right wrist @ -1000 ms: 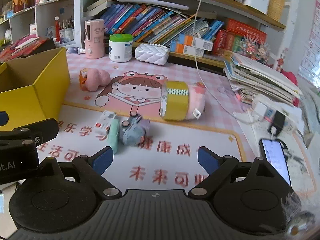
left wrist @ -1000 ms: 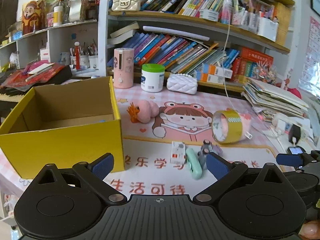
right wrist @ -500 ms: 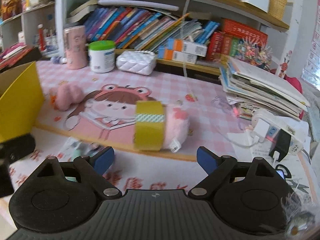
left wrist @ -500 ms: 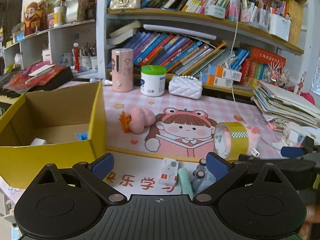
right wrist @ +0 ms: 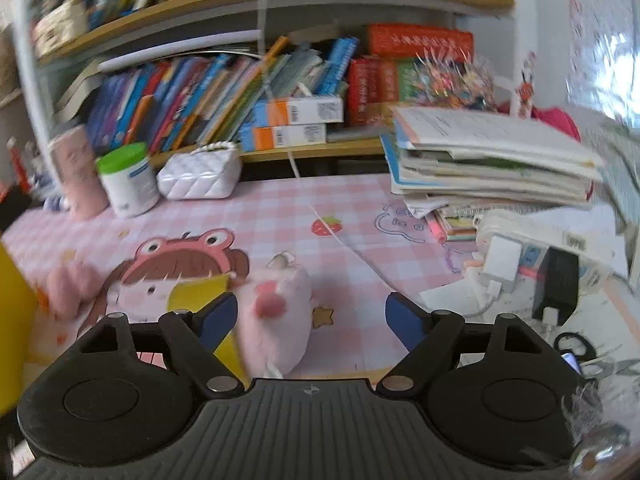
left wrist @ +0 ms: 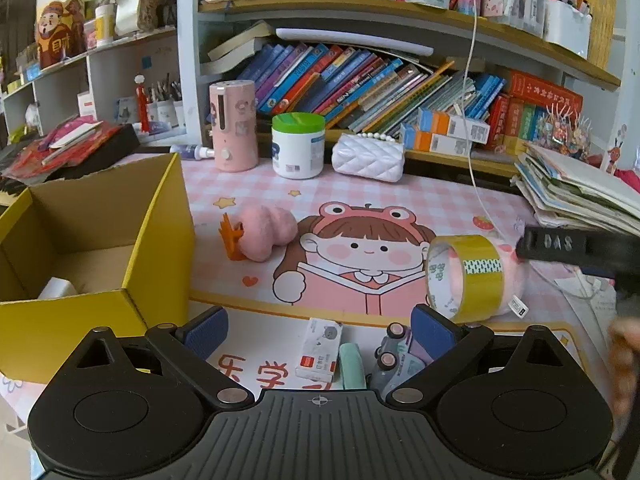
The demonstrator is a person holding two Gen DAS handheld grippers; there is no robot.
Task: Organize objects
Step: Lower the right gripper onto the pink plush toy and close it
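Note:
A yellow cardboard box stands open at the left with a white item inside. My left gripper is open above a small white card box, a mint eraser and a grey toy car. A yellow tape roll leans on a pink plush. A pink fluffy toy lies mid-mat. My right gripper is open, low over the pink plush, tape roll at its left finger. It shows as a black bar in the left wrist view.
Bookshelves line the back. A pink cylinder, a green-lidded jar and a white quilted purse stand at the mat's far edge. A paper stack, chargers and scissors sit at the right.
The right gripper has moved forward and right over the plush and tape roll; its view is blurred. The left gripper has moved forward and slightly right, closer to the small items.

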